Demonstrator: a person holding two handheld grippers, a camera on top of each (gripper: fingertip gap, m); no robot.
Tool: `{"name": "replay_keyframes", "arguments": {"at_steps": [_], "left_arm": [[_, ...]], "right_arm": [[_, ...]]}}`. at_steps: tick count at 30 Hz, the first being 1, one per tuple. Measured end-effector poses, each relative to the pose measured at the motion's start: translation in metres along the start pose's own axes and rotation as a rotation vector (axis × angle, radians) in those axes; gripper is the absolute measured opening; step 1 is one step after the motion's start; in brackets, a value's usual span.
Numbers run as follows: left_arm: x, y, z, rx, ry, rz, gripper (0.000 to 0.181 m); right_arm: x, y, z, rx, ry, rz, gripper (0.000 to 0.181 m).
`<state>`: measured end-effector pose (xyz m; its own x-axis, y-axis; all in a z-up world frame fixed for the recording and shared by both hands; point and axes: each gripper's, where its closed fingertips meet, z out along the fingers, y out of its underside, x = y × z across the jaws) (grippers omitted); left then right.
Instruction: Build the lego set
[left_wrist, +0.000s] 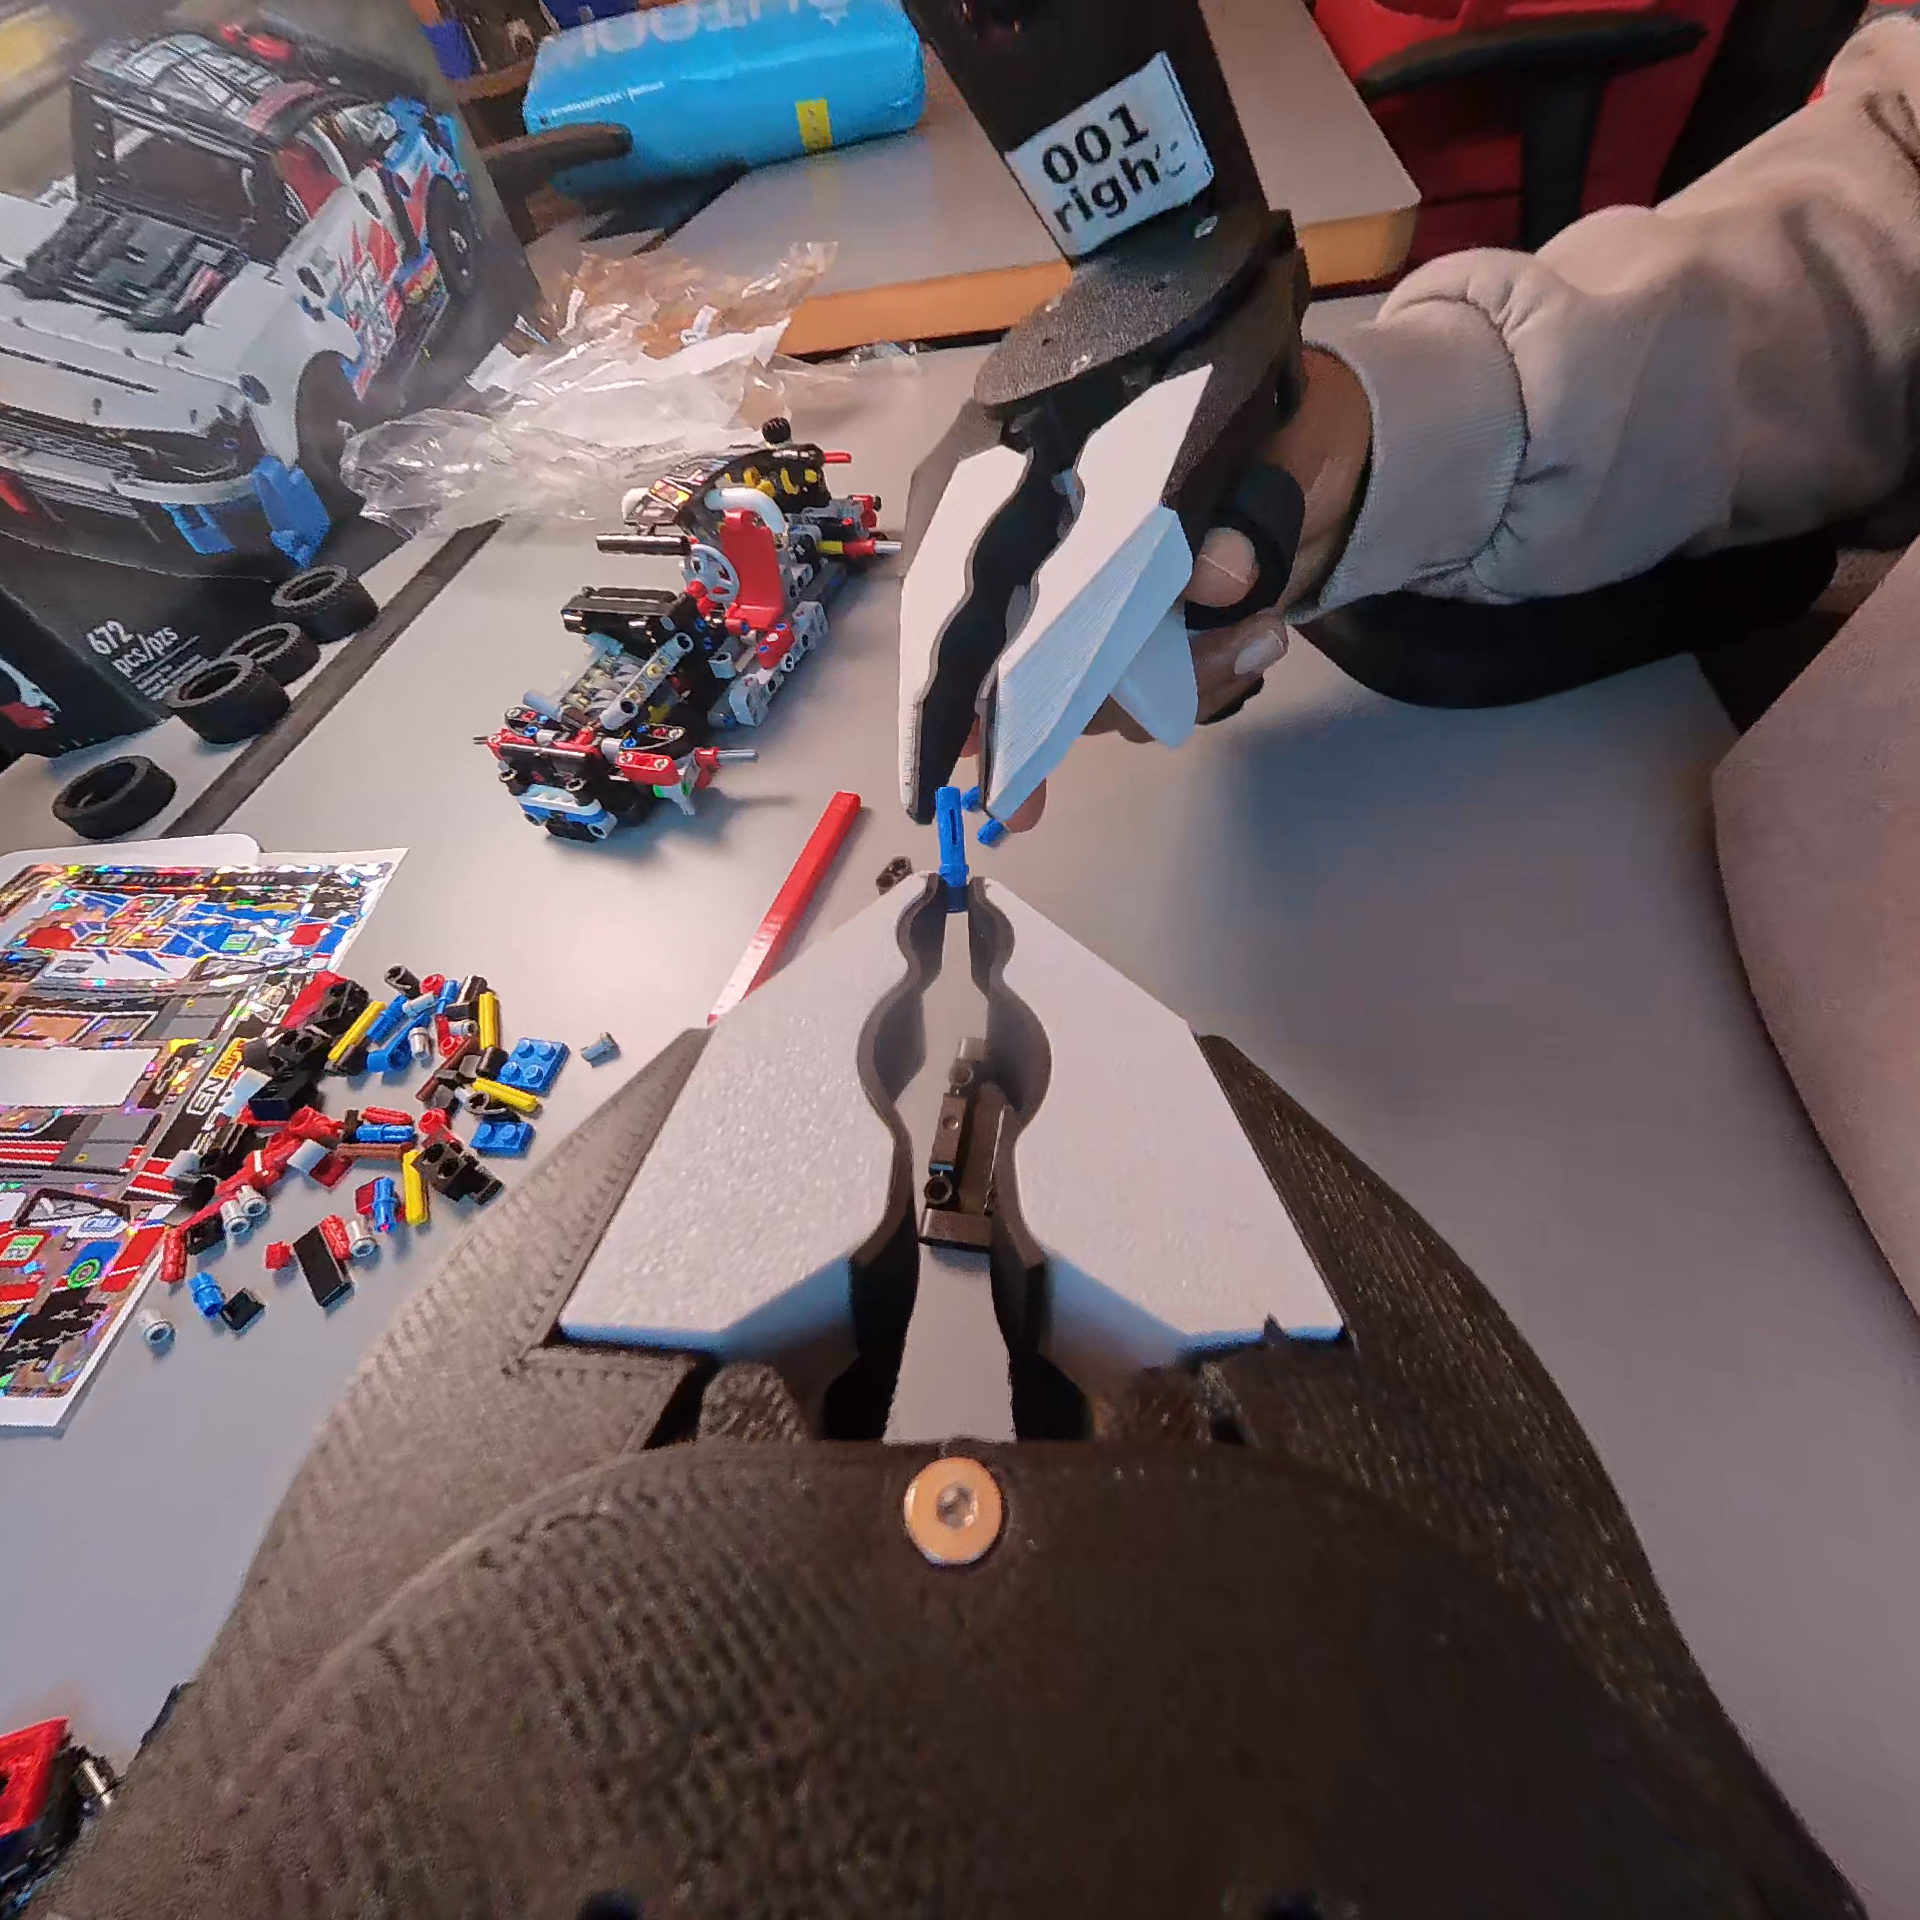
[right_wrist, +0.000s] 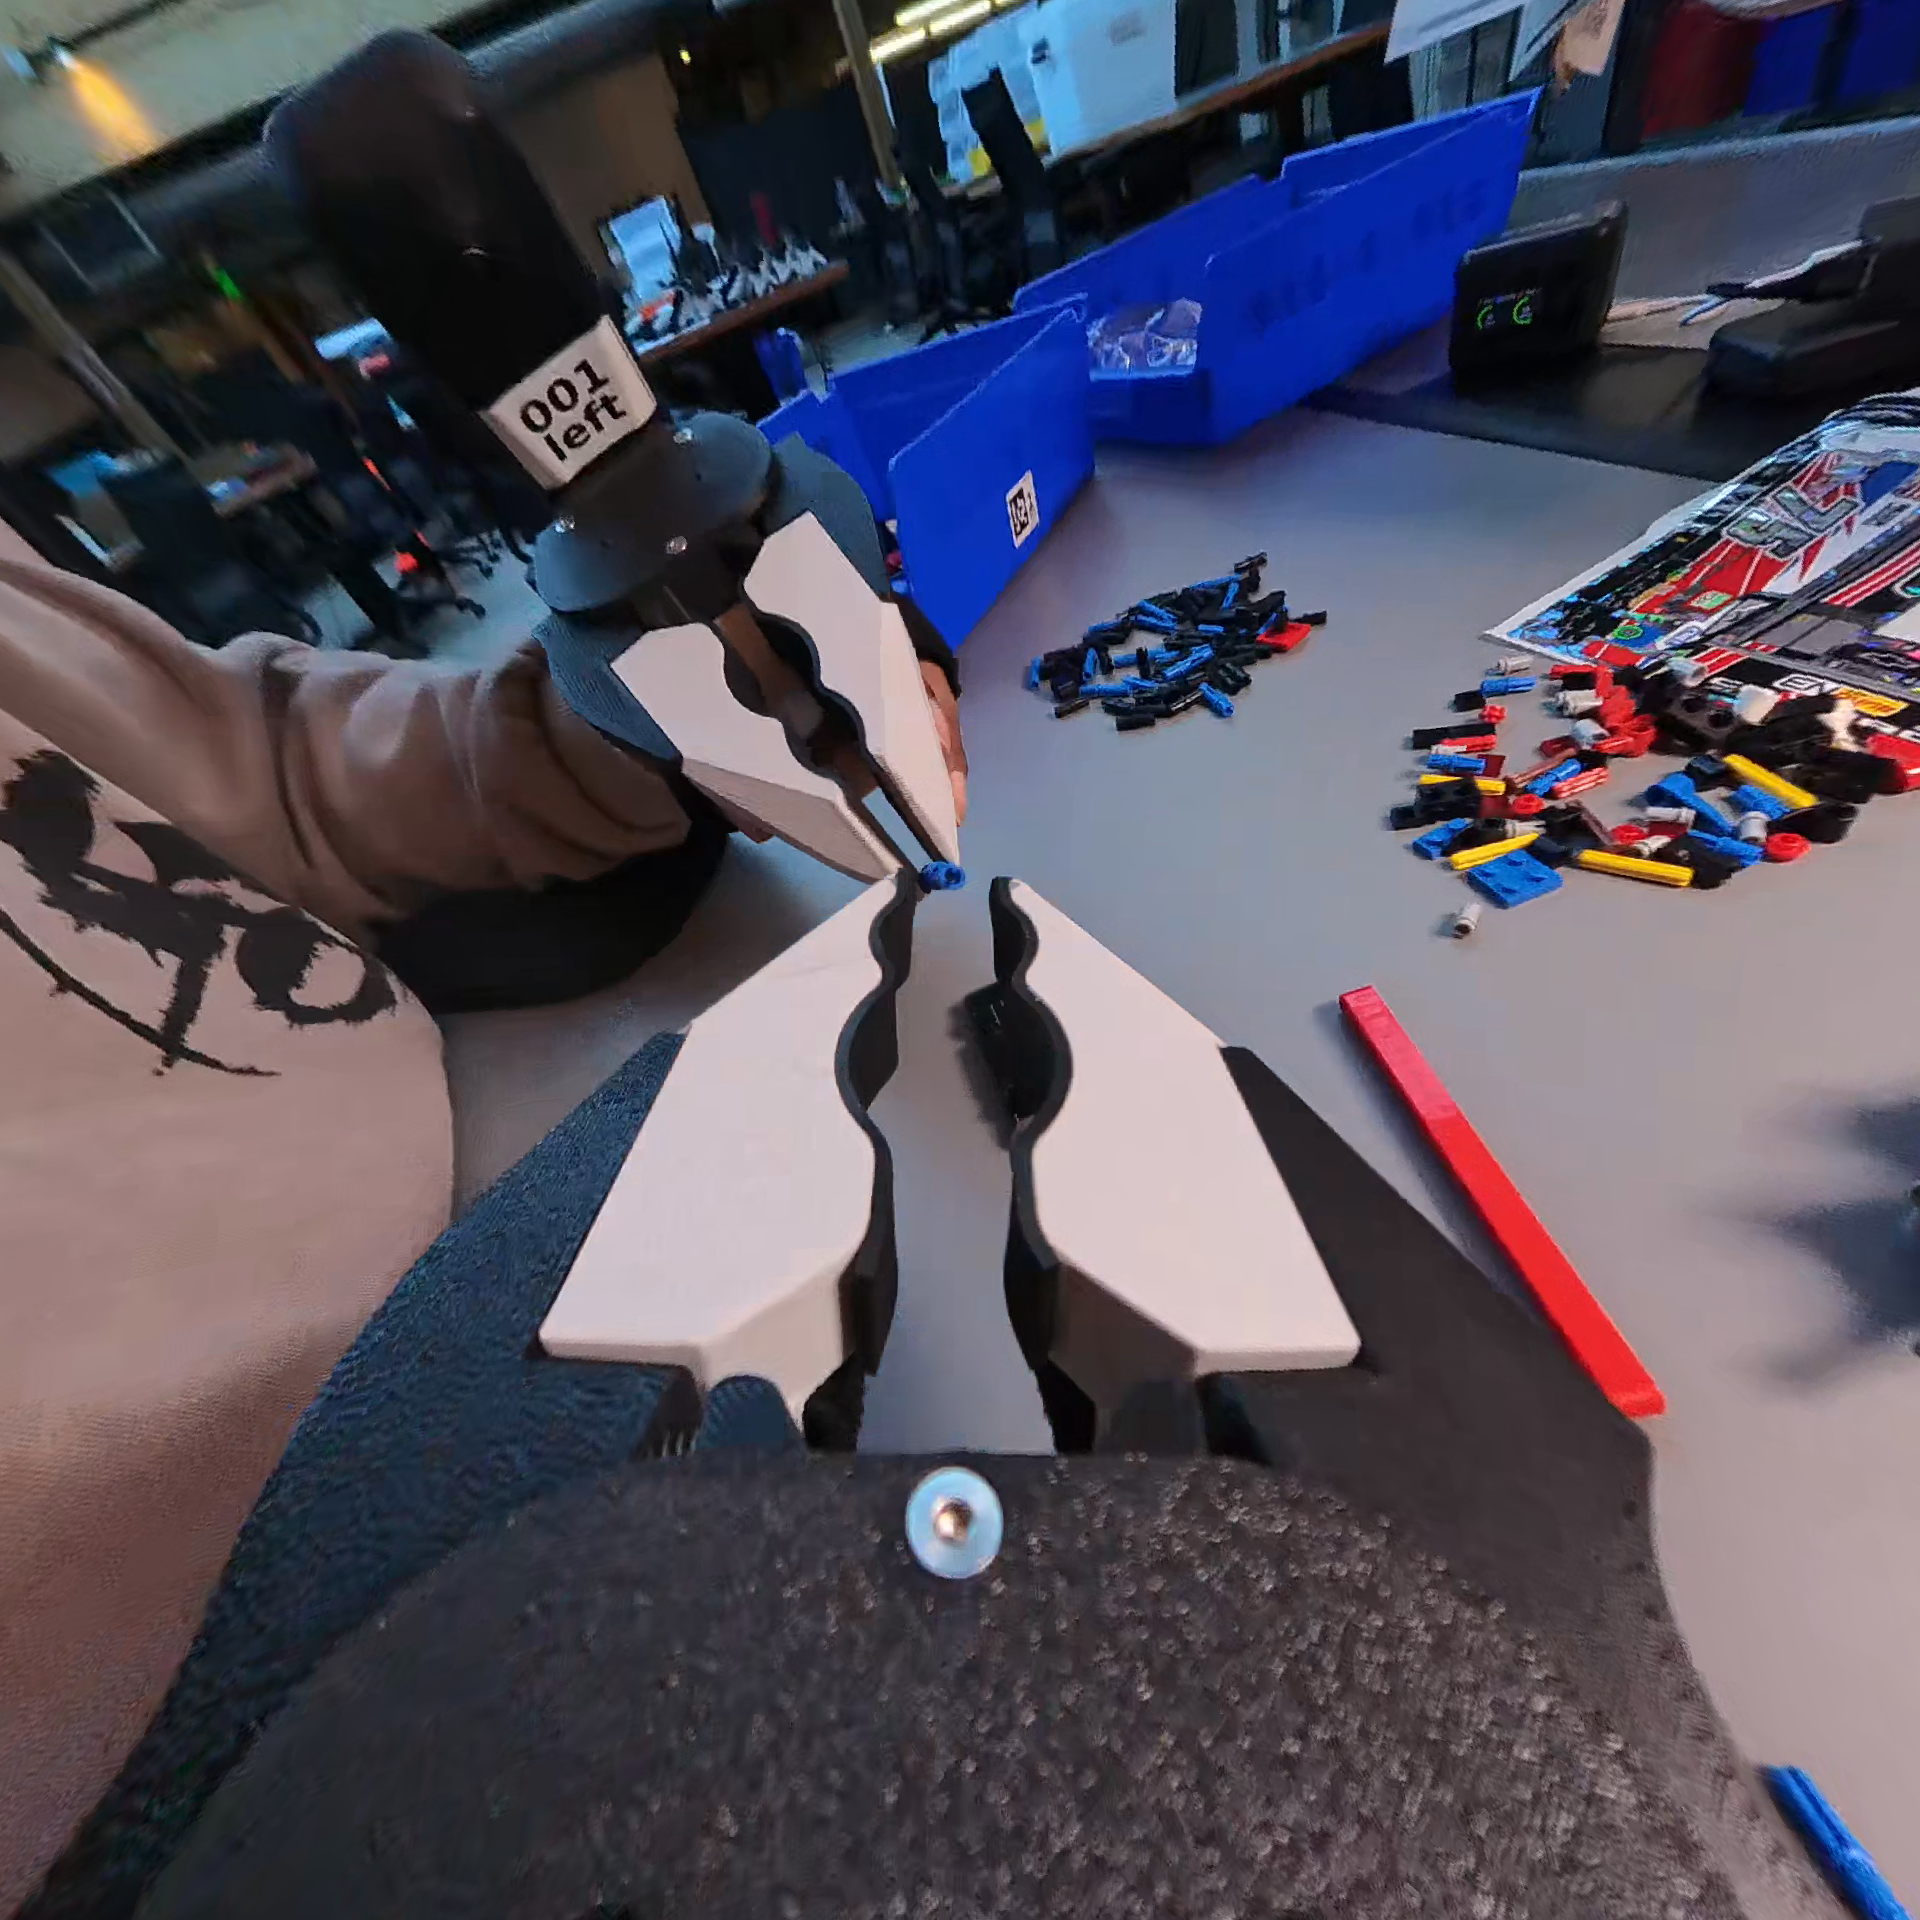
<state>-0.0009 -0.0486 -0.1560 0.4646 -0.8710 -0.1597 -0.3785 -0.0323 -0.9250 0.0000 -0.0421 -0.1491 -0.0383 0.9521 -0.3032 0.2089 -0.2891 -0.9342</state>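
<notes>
My left gripper (left_wrist: 953, 894) is shut on a small blue pin (left_wrist: 950, 847), held upright above the grey table (left_wrist: 1351, 1039). My right gripper (left_wrist: 966, 816) comes down from above, jaws slightly apart around the pin's top end. In the right wrist view my right gripper (right_wrist: 956, 885) is open. The blue pin (right_wrist: 940, 876) sits at its left fingertip (right_wrist: 902, 896), clamped in the left gripper (right_wrist: 920, 862). A black piece (left_wrist: 961, 1143) shows through the gap between my left fingers. The part-built car chassis (left_wrist: 686, 644) stands further back.
A long red beam (left_wrist: 800, 904) lies beside the grippers, also in the right wrist view (right_wrist: 1496, 1195). Loose parts (left_wrist: 384, 1122) and a sticker sheet (left_wrist: 135, 987) lie to the left. Nearby are tyres (left_wrist: 223, 696), the set's box (left_wrist: 208, 312), blue bins (right_wrist: 1195, 364) and a pin pile (right_wrist: 1174, 655). My left and right fingertips are right by each other.
</notes>
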Motion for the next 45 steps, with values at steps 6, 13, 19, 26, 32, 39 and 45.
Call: {"name": "replay_keyframes", "arguments": {"at_steps": [6,13,19,26,32,39,45], "left_arm": [[0.004,0.007,0.004,-0.037,0.016,0.026,0.002],[-0.010,0.024,0.000,-0.069,0.017,-0.102,0.032],[0.008,0.078,0.008,-0.357,0.120,-0.103,0.044],[0.011,0.085,0.015,-0.454,0.153,-0.112,0.025],[0.013,0.061,0.016,-0.222,0.174,-0.125,0.022],[0.015,-0.022,-0.019,0.284,0.326,-0.282,0.022],[0.021,-0.018,-0.015,0.258,0.337,-0.277,0.022]], "right_arm": [[-0.001,0.008,0.006,-0.024,-0.006,0.018,0.002],[0.007,-0.002,-0.001,0.014,0.029,0.016,0.002],[0.022,-0.014,-0.022,0.038,0.088,-0.005,0.001],[0.016,-0.015,-0.027,0.041,0.067,-0.010,0.002],[0.012,-0.017,-0.028,0.059,0.049,-0.031,0.002],[-0.018,-0.036,-0.029,0.170,-0.050,-0.111,0.002],[-0.024,-0.031,-0.025,0.152,-0.076,-0.112,0.002]]}}
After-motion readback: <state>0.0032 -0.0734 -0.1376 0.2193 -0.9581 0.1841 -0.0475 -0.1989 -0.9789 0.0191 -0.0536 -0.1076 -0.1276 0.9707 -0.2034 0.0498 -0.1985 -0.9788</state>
